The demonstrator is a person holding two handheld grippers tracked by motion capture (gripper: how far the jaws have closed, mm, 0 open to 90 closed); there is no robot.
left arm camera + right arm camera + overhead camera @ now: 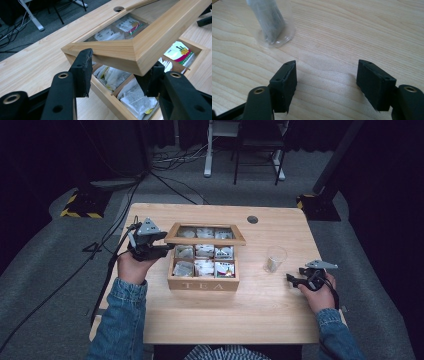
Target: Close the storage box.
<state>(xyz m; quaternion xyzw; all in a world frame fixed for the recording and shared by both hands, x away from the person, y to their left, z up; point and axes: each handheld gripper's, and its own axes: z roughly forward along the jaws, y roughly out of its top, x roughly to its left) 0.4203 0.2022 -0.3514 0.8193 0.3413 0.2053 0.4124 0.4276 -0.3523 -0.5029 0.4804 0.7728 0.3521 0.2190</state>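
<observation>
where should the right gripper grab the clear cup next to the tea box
Grip the clear cup across its side wall, near mid-height, coming in level from the right gripper side. It stands upright and open-topped with a tea bag inside, and its round wall looks narrower than the open jaws.

Recording studio, black curtains (380, 180) (weighted stands (82, 205)), cables (170, 160)

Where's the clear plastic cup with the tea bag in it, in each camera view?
High view: the clear cup stands right of centre on the table, between the tea box and the right gripper.
Left gripper view: the cup is not in it.
Right gripper view: the cup is at the top left, beyond the open fingers.
Shared landmark: the light wooden tabletop, seen in all three views.
</observation>
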